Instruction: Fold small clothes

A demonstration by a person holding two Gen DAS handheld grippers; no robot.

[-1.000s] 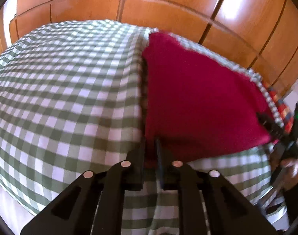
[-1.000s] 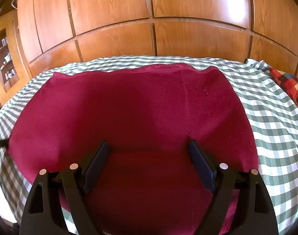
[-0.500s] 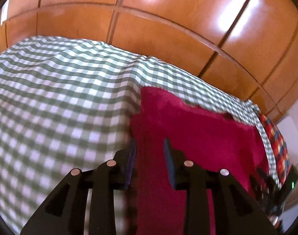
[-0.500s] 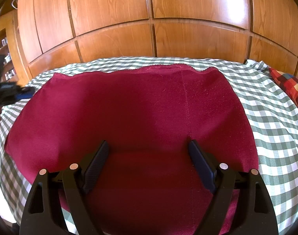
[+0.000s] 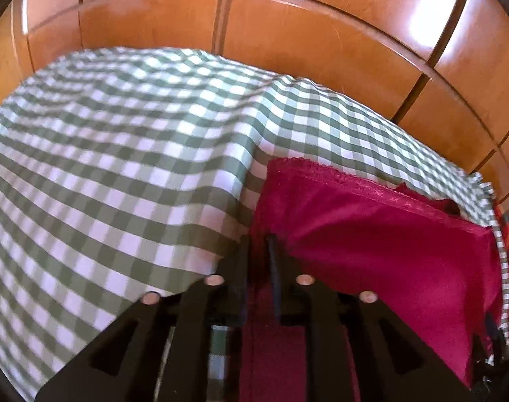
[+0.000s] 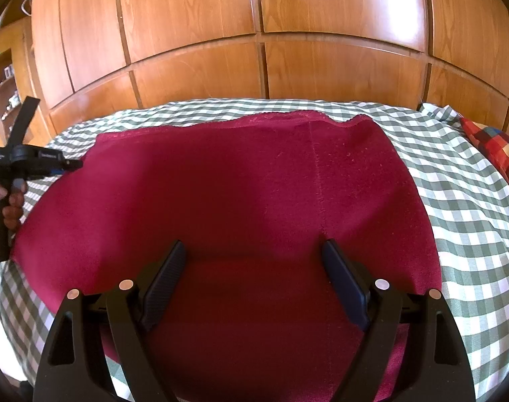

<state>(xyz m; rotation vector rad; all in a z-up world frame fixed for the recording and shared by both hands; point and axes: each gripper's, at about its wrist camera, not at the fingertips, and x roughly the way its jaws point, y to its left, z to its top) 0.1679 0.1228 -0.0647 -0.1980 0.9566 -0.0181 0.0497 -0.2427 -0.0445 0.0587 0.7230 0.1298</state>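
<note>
A dark red garment (image 6: 237,184) lies spread on the green-checked bed sheet (image 6: 472,201), its lace-trimmed hem toward the wardrobe. My right gripper (image 6: 252,251) hangs open just over its near part, with a fold crease running between the fingers. A hand (image 6: 11,207) holds my left gripper (image 6: 75,164) at the garment's left edge. In the left wrist view the left gripper (image 5: 258,243) has narrow, closing jaws with a raised, bunched strip of the red garment (image 5: 388,241) pinched between them.
Wooden wardrobe doors (image 6: 254,16) stand right behind the bed. A red plaid pillow (image 6: 495,144) lies at the far right. An open shelf unit (image 6: 3,83) is at the far left. Bare checked sheet (image 5: 120,167) stretches left of the garment.
The left gripper has travelled along the garment's left edge toward the far corner, widened its jaws briefly, then narrowed them on the edge. The right gripper has stayed still.
</note>
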